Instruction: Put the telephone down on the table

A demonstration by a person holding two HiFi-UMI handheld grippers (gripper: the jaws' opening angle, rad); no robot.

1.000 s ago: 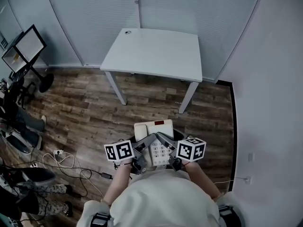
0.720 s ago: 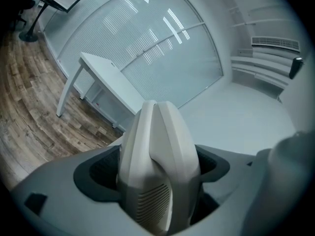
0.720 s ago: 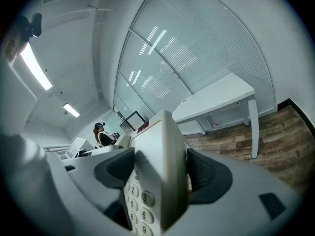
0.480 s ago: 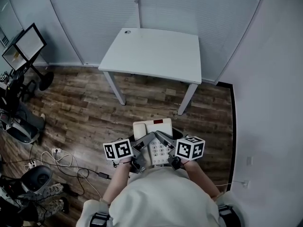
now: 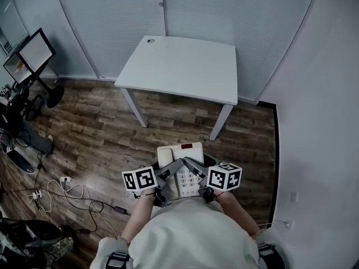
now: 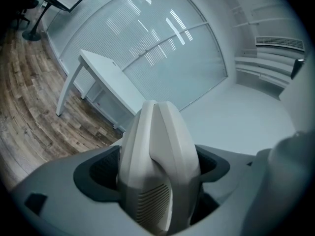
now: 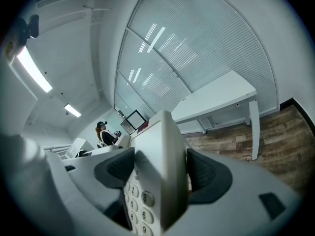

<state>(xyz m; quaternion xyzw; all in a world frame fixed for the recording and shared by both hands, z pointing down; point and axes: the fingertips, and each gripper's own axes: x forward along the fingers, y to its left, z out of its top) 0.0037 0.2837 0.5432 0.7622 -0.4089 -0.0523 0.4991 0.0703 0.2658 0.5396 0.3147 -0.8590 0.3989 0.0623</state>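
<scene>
Clamps with the left gripper [image 6: 156, 167] on the handset edge of the cream plastic desk telephone [image 5: 180, 153], with the right gripper [image 7: 160, 173] on its keypad edge. Holds it aloft against the body, long axis forward. Needs carrying straight ahead to the white rectangular table [image 5: 185, 66], well apart, neither hand nearer.

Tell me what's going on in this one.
A person carries a cream-white push-button desk telephone close to the body, above the wood-plank floor. The left gripper has its jaws closed on the handset side. The right gripper has its jaws closed on the keypad side. The white rectangular table stands some way ahead, and the telephone has not yet been set on it.
</scene>
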